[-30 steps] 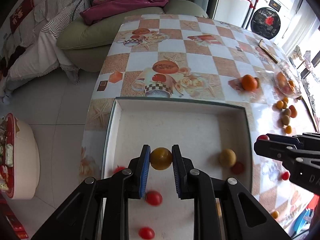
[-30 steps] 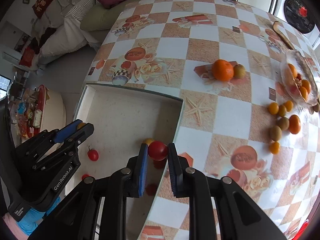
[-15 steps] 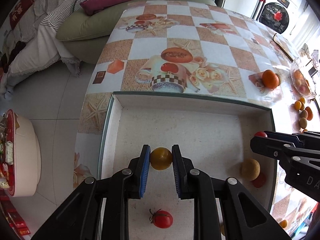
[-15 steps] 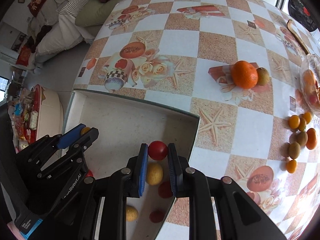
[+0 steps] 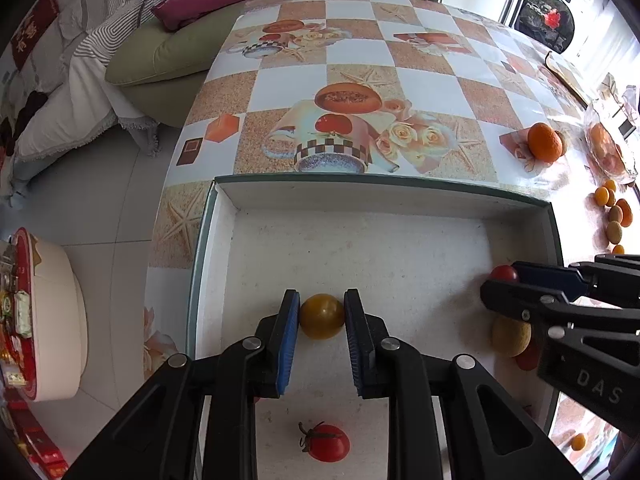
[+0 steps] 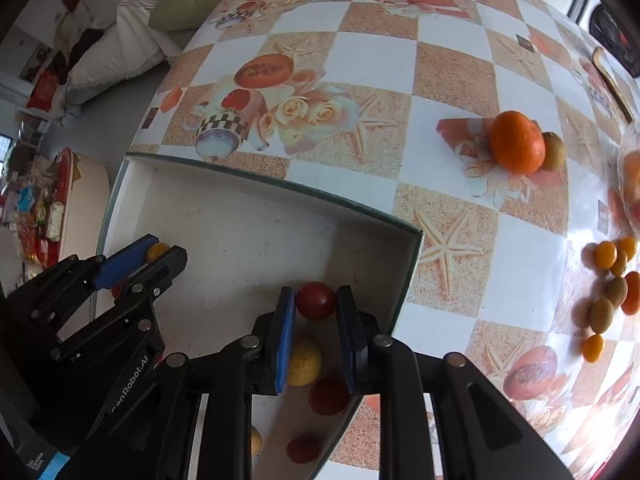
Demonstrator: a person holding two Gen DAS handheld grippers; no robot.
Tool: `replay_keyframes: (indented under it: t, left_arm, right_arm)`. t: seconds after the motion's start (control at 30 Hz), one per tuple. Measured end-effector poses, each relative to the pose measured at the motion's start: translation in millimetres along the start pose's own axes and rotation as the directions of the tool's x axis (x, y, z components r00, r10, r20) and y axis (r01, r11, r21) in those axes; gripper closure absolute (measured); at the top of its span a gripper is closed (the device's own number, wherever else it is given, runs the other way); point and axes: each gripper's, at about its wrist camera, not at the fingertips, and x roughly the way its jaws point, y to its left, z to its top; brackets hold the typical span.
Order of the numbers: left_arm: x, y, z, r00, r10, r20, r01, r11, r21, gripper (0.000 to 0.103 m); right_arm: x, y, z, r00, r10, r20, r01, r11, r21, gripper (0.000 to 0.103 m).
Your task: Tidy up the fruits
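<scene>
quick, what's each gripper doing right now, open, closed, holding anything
Left gripper: closed on a yellow tomato, over the white tray.
Right gripper: closed on a red tomato.

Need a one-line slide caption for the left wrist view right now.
Left gripper holds a yellow tomato over the white box; right gripper brings a red tomato.

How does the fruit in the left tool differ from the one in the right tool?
The left tool holds a yellow tomato; the right tool holds a red tomato. The yellow one looks a bit larger. The yellow one sits over the middle of the white tray, the red one near the tray's right wall. Both are small, round, and clamped between blue pads.
</scene>
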Motion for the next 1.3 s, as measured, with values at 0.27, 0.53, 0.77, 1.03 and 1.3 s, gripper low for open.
replay_keyframes:
  t: [0.27,0.53,0.77,1.03,1.3]
  left_arm:
    - [-6.5,-0.7,-2.0,1.0,0.002,0.0,-0.002,1.0,0.005,0.079]
    - [-13.6,-0.8,-4.1,1.0,-0.003,0.028,0.003,1.0,-0.008,0.017]
    - [-25.5,-9.6,-7.8,1.0,0.003,0.026,-0.003,1.0,0.015,0.017]
    - [-52.0,-11.7,-26.0,1.0,-0.001,0.025,0.001,1.0,0.013,0.0]
    - [-89.4,-14.8,-40.6,0.997,0.068,0.041,-0.068,0.998,-0.017,0.0]
  right_arm:
    - [-20.7,8.1,-8.6,0.998,0.018,0.056,-0.016,0.999,-0.033,0.037]
    - [-52.9,-5.0,-24.1,0.993,0.003,0.115,-0.005,1.0,0.015,0.025]
    - [-70.7,-24.8,-40.4,0.995,-0.004,0.102,-0.005,0.996,0.084,0.025]
    - [-87.1,-23.8,-57.8,0.998,0.009,0.066,-0.014,0.998,0.067,0.02]
    - [-108.7,-12.7,-78.5,0.997,-0.032,0.064,0.032,0.999,0.007,0.01]
